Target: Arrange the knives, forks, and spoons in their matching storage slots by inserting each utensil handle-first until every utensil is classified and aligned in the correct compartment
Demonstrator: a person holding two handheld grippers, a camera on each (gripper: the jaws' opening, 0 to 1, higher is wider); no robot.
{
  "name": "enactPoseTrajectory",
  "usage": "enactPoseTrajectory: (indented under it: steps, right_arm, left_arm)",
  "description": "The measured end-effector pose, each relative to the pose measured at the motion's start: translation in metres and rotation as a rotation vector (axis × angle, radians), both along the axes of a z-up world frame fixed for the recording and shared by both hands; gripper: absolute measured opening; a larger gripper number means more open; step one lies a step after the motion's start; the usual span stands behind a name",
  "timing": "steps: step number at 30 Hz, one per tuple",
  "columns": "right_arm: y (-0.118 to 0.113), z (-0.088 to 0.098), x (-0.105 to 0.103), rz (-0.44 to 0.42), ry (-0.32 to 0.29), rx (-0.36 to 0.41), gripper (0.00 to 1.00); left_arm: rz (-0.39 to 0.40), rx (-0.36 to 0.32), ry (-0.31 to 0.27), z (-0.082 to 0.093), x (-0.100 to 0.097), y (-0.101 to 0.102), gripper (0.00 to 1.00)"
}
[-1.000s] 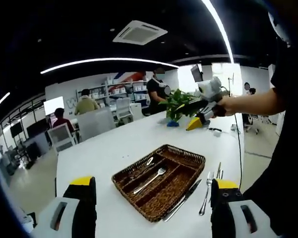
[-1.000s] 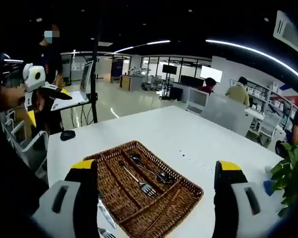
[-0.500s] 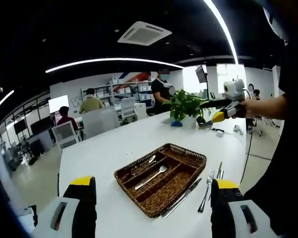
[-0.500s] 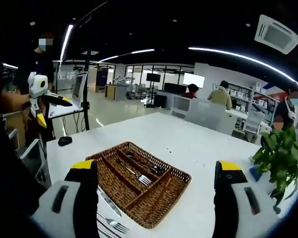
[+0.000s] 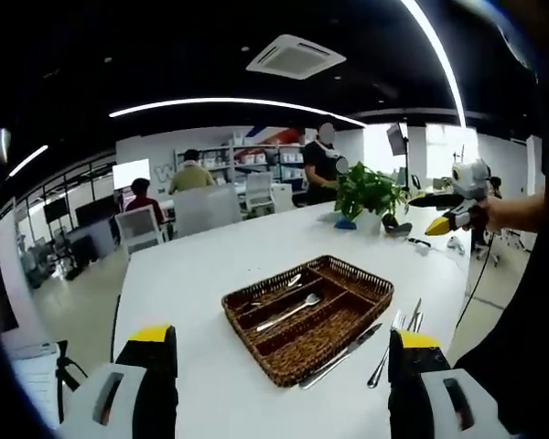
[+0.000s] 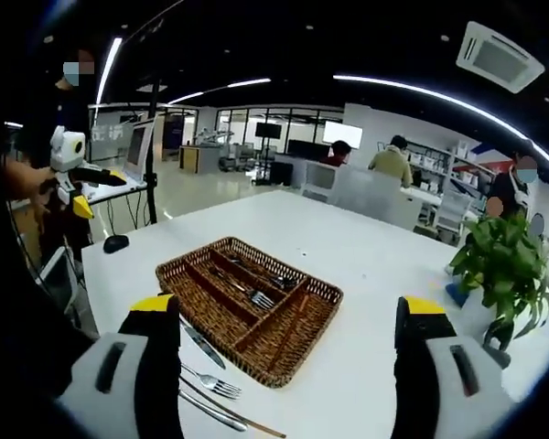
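Both the left gripper point(image 5: 279, 389) and right gripper point(image 6: 288, 380) are held high with jaws spread and empty, because the loose utensils point(image 6: 206, 380) lie on the counter point(image 6: 366, 274) beside the wicker tray point(image 6: 247, 302), awaiting sorting.

**Bright office light, strong fisheye bend**

Both views are evenly lit from above by long ceiling light strips point(image 5: 238, 102) — they glare white against a dark ceiling. The white table point(image 6: 366, 274) reflects the light softly, and shadows under the wicker tray point(image 6: 247, 302) are faint. Straight lines curve hard toward the edges. Far figures and shelves look soft; the centre is fairly sharp.
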State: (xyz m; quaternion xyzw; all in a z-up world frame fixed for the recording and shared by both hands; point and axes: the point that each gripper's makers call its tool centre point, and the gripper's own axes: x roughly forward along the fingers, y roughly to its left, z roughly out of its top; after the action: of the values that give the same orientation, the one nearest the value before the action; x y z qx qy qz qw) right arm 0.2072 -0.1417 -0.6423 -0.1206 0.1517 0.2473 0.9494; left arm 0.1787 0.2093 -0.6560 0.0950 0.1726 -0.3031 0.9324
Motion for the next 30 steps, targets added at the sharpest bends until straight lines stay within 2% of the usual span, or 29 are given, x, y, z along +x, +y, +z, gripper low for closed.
enactPoseTrajectory:
  steps: [3, 4, 6, 7, 12, 15, 21, 24, 30]
  right_arm:
    - [-0.002, 0.003, 0.001, 0.002, -0.006, -0.004, 0.99]
    - [-0.002, 0.004, 0.001, 0.008, -0.007, -0.009, 0.99]
    - [-0.004, 0.006, 0.001, 0.006, -0.009, -0.019, 0.99]
    - [-0.005, 0.007, 0.001, 0.007, -0.013, -0.020, 0.99]
    - [-0.010, 0.009, 0.001, -0.014, 0.000, 0.000, 0.99]
    - [-0.009, 0.004, 0.000, 0.001, 0.029, 0.021, 0.99]
    - [-0.012, 0.005, 0.002, -0.010, 0.024, 0.024, 0.99]
    - [-0.014, 0.000, -0.001, -0.012, 0.031, 0.011, 0.99]
    - [-0.011, -0.009, -0.005, -0.013, 0.035, 0.011, 0.98]
  left_arm:
    - [-0.073, 0.018, 0.009, -0.001, -0.004, -0.010, 1.00]
    - [-0.146, 0.069, 0.012, -0.004, -0.010, -0.015, 1.00]
    - [-0.202, 0.150, 0.019, -0.007, -0.015, -0.021, 1.00]
    - [-0.214, 0.150, 0.023, -0.005, -0.015, -0.023, 1.00]
    - [-0.148, 0.072, 0.005, 0.015, -0.001, -0.027, 1.00]
    - [-0.130, 0.042, 0.007, 0.016, 0.003, -0.028, 1.00]
    - [-0.114, 0.037, 0.003, 0.016, 0.005, -0.023, 1.00]
    - [-0.119, 0.066, 0.006, 0.012, 0.005, -0.020, 1.00]
    - [-0.128, 0.066, 0.013, 0.010, 0.002, -0.021, 1.00]
